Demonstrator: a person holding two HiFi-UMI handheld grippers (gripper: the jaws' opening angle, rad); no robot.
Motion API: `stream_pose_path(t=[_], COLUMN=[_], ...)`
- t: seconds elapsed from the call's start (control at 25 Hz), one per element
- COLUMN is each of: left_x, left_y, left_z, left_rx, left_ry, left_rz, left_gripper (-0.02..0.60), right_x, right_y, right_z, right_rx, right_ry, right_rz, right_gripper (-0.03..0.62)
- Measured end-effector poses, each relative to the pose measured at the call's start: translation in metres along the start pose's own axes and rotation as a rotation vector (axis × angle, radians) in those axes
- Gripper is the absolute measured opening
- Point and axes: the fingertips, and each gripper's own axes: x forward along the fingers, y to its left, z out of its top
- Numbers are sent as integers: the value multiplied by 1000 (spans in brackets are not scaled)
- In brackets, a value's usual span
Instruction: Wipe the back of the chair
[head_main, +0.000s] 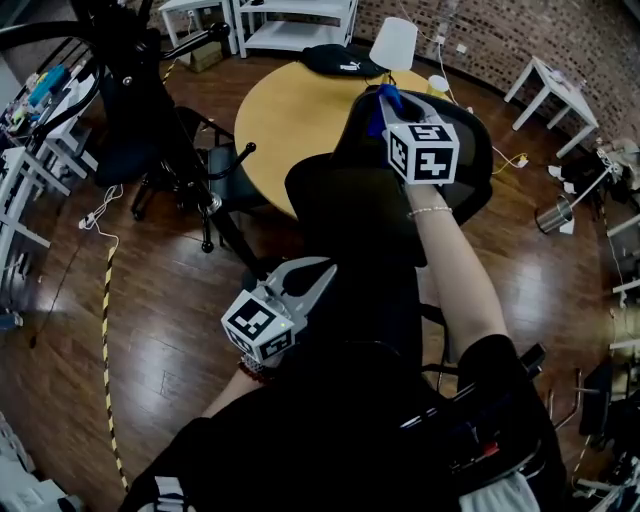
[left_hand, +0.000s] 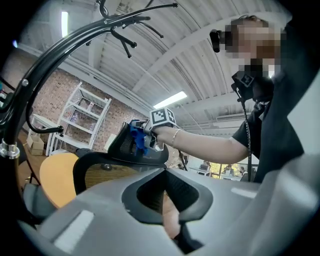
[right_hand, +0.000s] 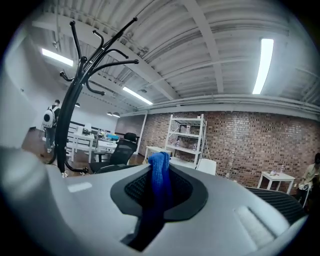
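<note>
Right claw (head_main: 384, 100) pinching blue cloth (right_hand: 159, 182) | chair back (head_main: 472, 160) just beneath it, cloth at top edge | left claw (head_main: 320, 277) pressed together, empty, well behind | best: keep the pinch firm, press cloth flat, overlap strokes downward

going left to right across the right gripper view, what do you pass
coat rack → black office chair → blue cloth → white shelf → small white table
</note>
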Motion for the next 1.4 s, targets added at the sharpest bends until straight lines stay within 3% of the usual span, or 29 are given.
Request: stream_pose_path(t=[0.32,0.52,0.72,0.96,1.16,1.4], left_x=[-14,-19,-28,-21,-21,-26], left_y=[17,17,31,31,28,31], left_z=[3,1,-4,-7,-11,-16], left_rx=[-32,1,-21,-20,-12,-21], left_ry=[-13,6,19,12,22,22], left_rz=[49,44,75,57,65,100], left_gripper=[6,6,6,6,6,6], right_x=[0,-32,-100,-172,-161,-121], right_y=[42,49,-10,-105,-152,-149], right_z=[15,22,-20,-38,-51,-54], right_rx=[79,112,127,86,-44,-193], right_ry=[-58,-210,-230,-250,-130,-50], right_rz=[85,250,81,-214,-374,-505], right_gripper=[40,41,41,41,41,41])
